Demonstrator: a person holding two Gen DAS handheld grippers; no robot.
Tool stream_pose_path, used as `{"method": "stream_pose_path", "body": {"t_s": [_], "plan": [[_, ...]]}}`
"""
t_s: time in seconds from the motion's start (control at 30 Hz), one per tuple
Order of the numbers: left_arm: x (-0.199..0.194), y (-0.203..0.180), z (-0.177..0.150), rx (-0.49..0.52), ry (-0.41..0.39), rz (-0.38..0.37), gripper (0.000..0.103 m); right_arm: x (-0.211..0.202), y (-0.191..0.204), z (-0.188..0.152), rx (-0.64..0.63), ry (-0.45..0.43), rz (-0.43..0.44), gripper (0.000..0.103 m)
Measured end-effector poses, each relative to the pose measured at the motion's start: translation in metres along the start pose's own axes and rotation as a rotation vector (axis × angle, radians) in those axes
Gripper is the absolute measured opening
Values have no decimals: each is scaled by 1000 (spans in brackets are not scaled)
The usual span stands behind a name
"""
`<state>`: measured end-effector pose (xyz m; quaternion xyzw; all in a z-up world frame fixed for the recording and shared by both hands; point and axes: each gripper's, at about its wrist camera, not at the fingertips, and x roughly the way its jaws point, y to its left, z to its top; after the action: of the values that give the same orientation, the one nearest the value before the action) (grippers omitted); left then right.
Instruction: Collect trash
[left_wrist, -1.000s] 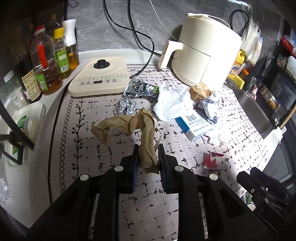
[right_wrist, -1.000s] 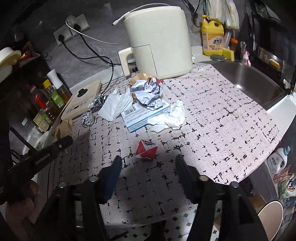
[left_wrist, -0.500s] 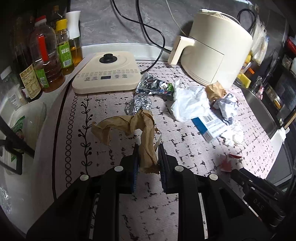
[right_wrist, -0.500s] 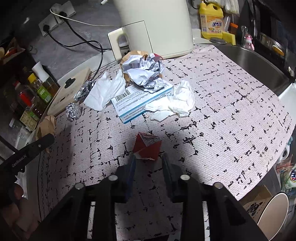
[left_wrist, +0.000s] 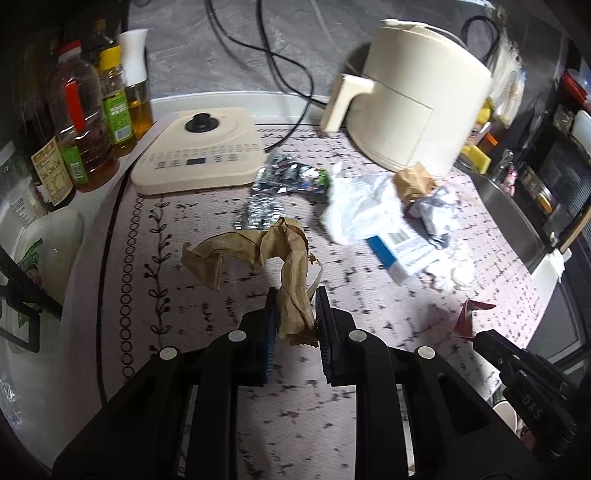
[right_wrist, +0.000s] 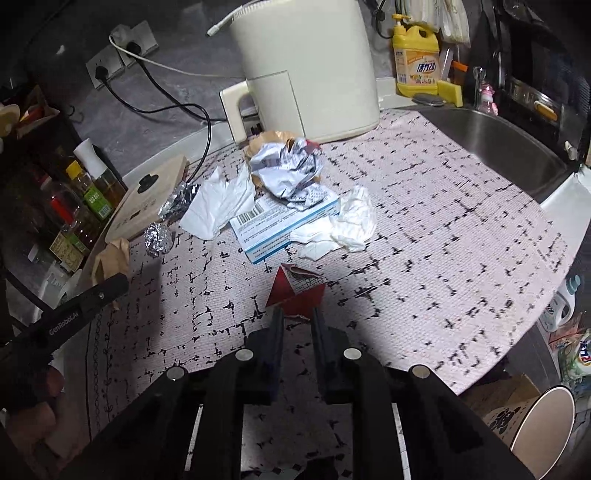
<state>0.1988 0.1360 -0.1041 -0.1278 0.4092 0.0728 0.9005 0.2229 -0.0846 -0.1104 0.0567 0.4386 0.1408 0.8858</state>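
While my left tongs (left_wrist: 294, 314) are pinching the lower end of a twisted strip of brown paper (left_wrist: 258, 254), the rest of that strip is arching up and away over the patterned mat (left_wrist: 369, 406). From this side I am seeing a crumpled foil ball (left_wrist: 260, 218) just beyond the paper and a shiny wrapper (left_wrist: 291, 177) beside the cream control base (left_wrist: 201, 162). Oil bottles (left_wrist: 83, 122) are standing at the far left, holding amber liquid. White tissue (left_wrist: 362, 214) is lying against a blue and white box (left_wrist: 404, 251), with a brown wad (left_wrist: 415, 181) and grey crumpled paper (left_wrist: 436, 214) near the cream appliance (left_wrist: 417, 99). A red carton scrap (left_wrist: 469, 317) is sitting at the tip of my other tool.

Looking along my right tongs (right_wrist: 297, 317), I am watching jaws that have just been closing, and they are now clamping the near edge of the red carton scrap (right_wrist: 295, 291), which is resting on the mat (right_wrist: 443, 240). Further off, the box (right_wrist: 280, 225) is lying flat under crumpled printed paper (right_wrist: 288, 170), with tissues (right_wrist: 343, 225) touching both its sides. A steel sink (right_wrist: 491, 147) is lying at the right; I cannot tell what it holds. Behind it a yellow detergent bottle (right_wrist: 415, 59) is standing. A paper cup (right_wrist: 543, 424) is showing at the lower right, its inside hidden.
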Motion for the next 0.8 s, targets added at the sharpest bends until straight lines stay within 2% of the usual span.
{"method": "stream_pose_path", "body": {"t_s": [0.23, 0.8], "plan": [[-13, -44, -7, 52, -14, -48, 20, -46, -16, -5, 1, -65, -19, 15], [-79, -129, -32, 149, -98, -95, 20, -132, -85, -20, 66, -185, -58, 15]]}}
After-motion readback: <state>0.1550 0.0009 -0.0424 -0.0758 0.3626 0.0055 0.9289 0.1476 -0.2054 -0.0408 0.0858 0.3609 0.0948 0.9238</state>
